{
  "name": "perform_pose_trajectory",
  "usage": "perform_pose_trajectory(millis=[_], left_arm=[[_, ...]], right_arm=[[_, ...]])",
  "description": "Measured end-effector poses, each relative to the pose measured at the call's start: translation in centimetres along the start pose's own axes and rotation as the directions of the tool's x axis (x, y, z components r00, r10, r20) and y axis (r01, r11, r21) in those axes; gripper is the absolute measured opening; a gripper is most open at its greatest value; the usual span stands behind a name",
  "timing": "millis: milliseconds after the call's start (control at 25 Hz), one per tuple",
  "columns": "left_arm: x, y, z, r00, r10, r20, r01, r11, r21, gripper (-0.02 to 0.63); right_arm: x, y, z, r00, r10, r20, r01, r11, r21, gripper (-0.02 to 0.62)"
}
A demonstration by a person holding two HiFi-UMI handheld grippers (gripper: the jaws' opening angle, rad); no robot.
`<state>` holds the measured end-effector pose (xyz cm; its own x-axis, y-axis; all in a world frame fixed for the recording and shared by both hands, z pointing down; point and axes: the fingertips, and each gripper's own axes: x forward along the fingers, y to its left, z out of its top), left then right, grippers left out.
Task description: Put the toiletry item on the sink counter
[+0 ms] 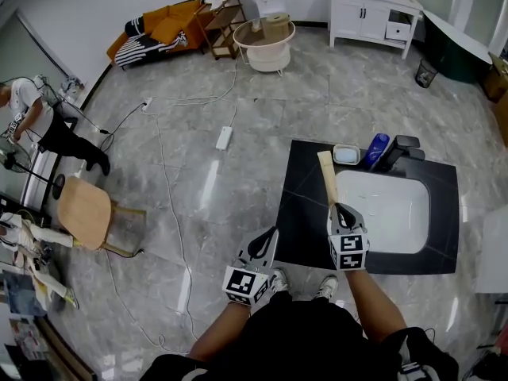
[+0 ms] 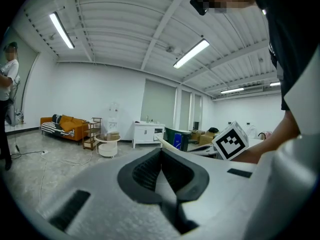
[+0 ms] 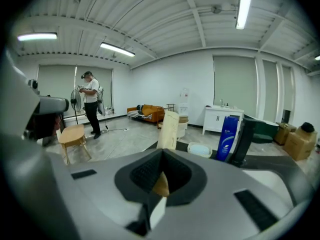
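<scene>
The right claw [image 1: 339,210], clamped on the long tan toiletry item [image 1: 326,178] above the dark surface [image 1: 304,222], should lower it flat beside the basin [image 1: 393,213] before releasing; the left claw [image 1: 269,237] is shut, empty.

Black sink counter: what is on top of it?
On the black sink counter: a blue bottle, small white dish and black faucet. A long cream box held by the right gripper hides a strip beneath.

We see a glossy black stone-look table [image 1: 305,209], smooth white glazed basin [image 1: 385,209], shiny blue plastic bottle [image 1: 376,148], matt cream long pack [image 1: 329,179], polished grey tiled floor [image 1: 262,133]
</scene>
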<state>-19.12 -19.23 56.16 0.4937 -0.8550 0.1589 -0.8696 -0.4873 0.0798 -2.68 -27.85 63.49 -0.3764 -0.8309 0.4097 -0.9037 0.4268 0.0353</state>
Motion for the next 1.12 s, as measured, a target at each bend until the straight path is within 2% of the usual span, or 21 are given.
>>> perform_pose_trajectory(millis=[480, 1120], left_arm=[[-1.9, 2.3, -0.8, 0.999, 0.044, -0.030, -0.044, 0.999, -0.005, 0.009], [-2.5, 3.3, -1.8, 0.996, 0.067, -0.051, -0.068, 0.998, -0.013, 0.009]], right_arm=[[4.7, 3.0, -6.7, 0.982, 0.032, -0.188, -0.030, 0.999, 0.011, 0.008], [7.4, 3.9, -10.4, 0.948, 0.016, -0.317, -0.027, 0.999, -0.029, 0.009]])
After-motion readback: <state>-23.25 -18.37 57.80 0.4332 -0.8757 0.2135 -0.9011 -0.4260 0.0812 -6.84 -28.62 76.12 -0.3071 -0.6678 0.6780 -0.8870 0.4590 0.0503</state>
